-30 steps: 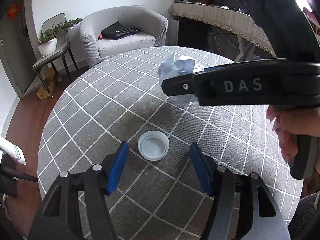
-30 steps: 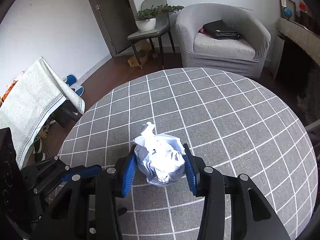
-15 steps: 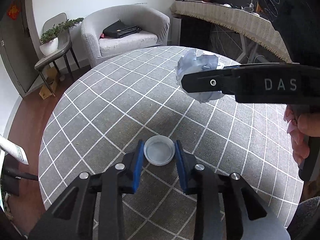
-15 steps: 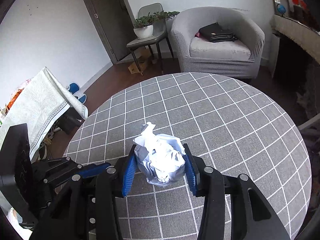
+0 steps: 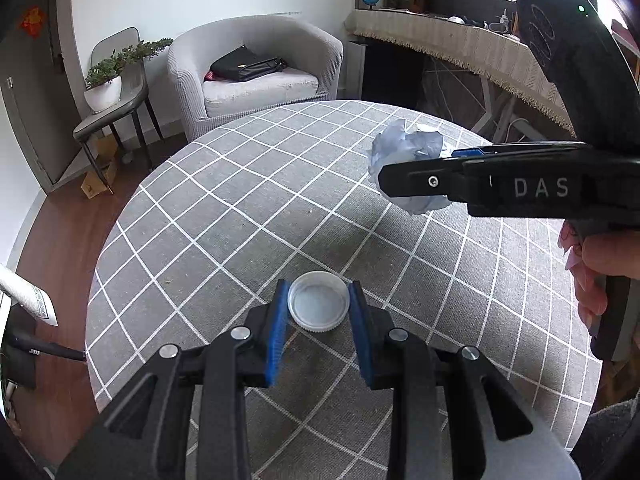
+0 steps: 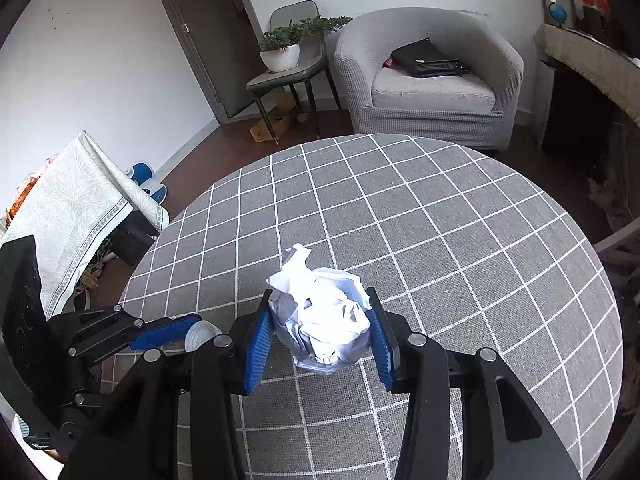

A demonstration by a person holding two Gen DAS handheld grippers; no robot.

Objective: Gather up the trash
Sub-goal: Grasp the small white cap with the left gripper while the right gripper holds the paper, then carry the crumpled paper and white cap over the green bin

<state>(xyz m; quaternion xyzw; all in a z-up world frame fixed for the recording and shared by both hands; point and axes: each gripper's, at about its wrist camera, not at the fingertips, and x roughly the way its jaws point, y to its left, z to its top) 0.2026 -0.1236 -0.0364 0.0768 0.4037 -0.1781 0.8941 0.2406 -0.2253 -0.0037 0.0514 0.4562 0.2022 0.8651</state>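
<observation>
A white plastic lid (image 5: 319,300) sits between the blue pads of my left gripper (image 5: 319,306), which is shut on it above the round grey checked table (image 5: 240,208). My right gripper (image 6: 320,328) is shut on a crumpled ball of white paper (image 6: 324,320), held above the table. In the left wrist view the paper ball (image 5: 408,164) shows at the right behind the right gripper's black finger (image 5: 440,184). The right wrist view catches the left gripper (image 6: 176,330) and the lid (image 6: 200,334) at lower left.
A person's hand (image 5: 596,268) holds the right gripper's handle at the right edge. Beyond the table stand a grey armchair (image 6: 428,80) with a black bag, a chair with a potted plant (image 6: 284,48), and a cloth-covered desk (image 5: 460,44).
My left gripper's jaws went from wide apart around the lid to closed on it. The right gripper with the paper ball rose and shifted right in the left wrist view.
</observation>
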